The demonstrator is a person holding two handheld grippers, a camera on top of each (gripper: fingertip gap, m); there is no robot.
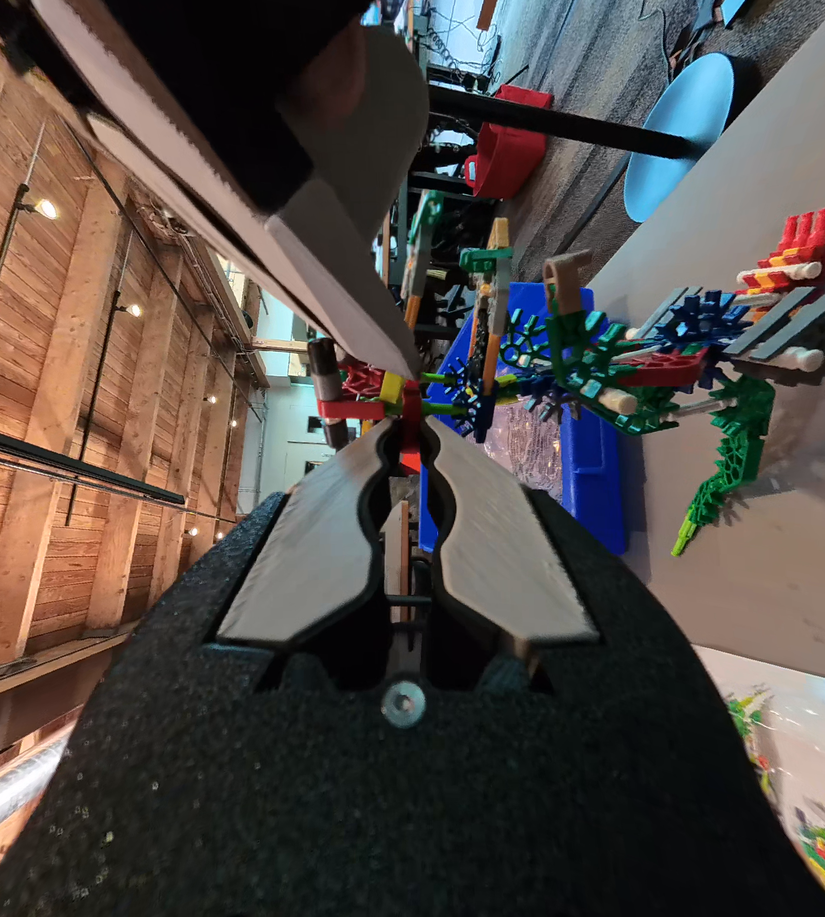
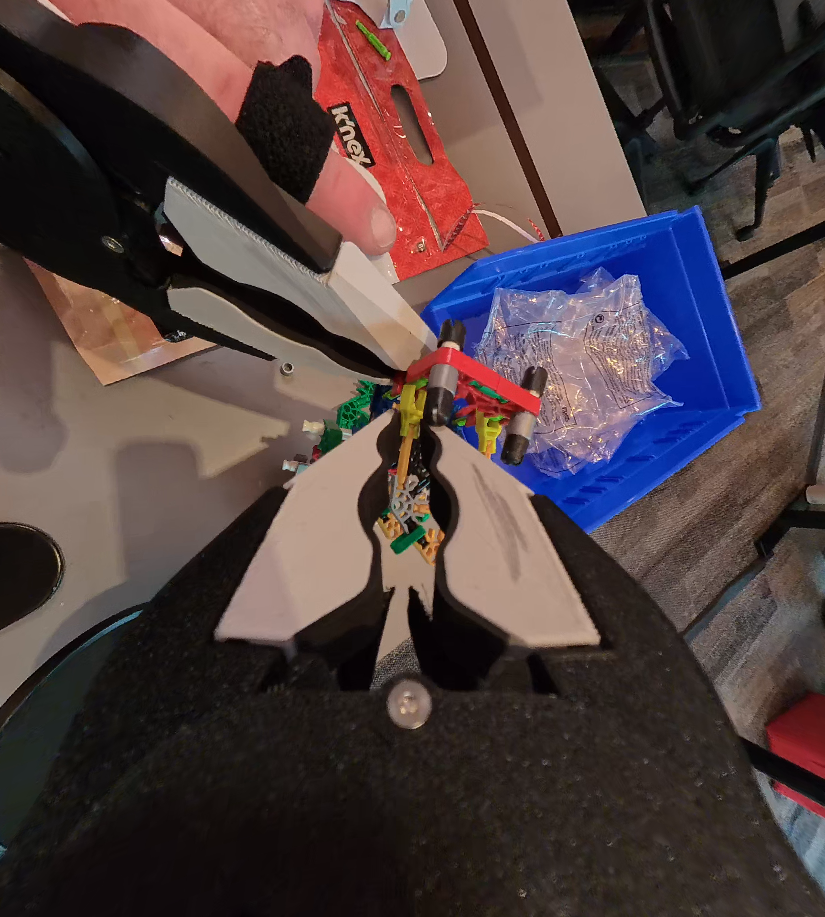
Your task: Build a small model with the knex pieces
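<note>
Left wrist view: the left gripper (image 1: 409, 422) pinches a red piece (image 1: 411, 426) of the toy model (image 1: 599, 367), fingertips closed on it, steadying it off the table (image 1: 772, 208).

Right wrist view: the right gripper (image 2: 413, 422) clamps the yellow connector (image 2: 410, 404) under the red bar (image 2: 475, 374), above the blue bin (image 2: 688, 278). It looks like a brace against the other grip.

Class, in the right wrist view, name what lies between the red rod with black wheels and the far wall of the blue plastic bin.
A crumpled clear plastic bag lies inside the blue plastic bin, beyond the red rod with black wheels; the right wrist view shows it.
</note>
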